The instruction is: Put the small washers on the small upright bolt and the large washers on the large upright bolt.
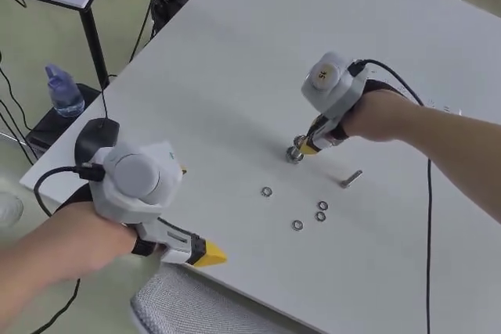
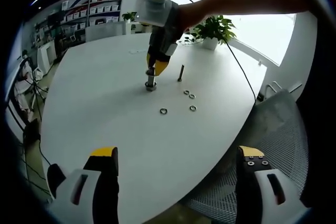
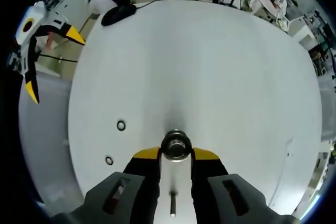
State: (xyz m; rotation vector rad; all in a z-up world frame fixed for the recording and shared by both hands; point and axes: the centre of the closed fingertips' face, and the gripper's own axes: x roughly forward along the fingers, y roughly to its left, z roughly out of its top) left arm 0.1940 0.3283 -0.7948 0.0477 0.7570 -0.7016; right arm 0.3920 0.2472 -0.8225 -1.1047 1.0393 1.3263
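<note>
The large upright bolt (image 1: 294,153) (image 2: 151,84) stands mid-table. My right gripper (image 1: 310,146) (image 3: 176,153) points down at its top, shut on a round metal ring (image 3: 176,145) that looks like a large washer around the bolt's end. The small bolt (image 1: 351,180) (image 2: 180,73) stands a little to the right of it. Several small washers (image 1: 266,192) (image 1: 297,225) (image 1: 322,210) (image 2: 164,111) (image 3: 121,125) lie loose on the white table (image 1: 235,76). My left gripper (image 1: 207,254) (image 2: 176,156) hovers open off the near edge, holding nothing.
A mesh chair (image 1: 196,307) (image 2: 268,129) sits just below the near table edge under the left gripper. On the floor to the left stand a blue bottle (image 1: 63,91) and a black stand (image 1: 94,44) with cables. The far half of the table is bare.
</note>
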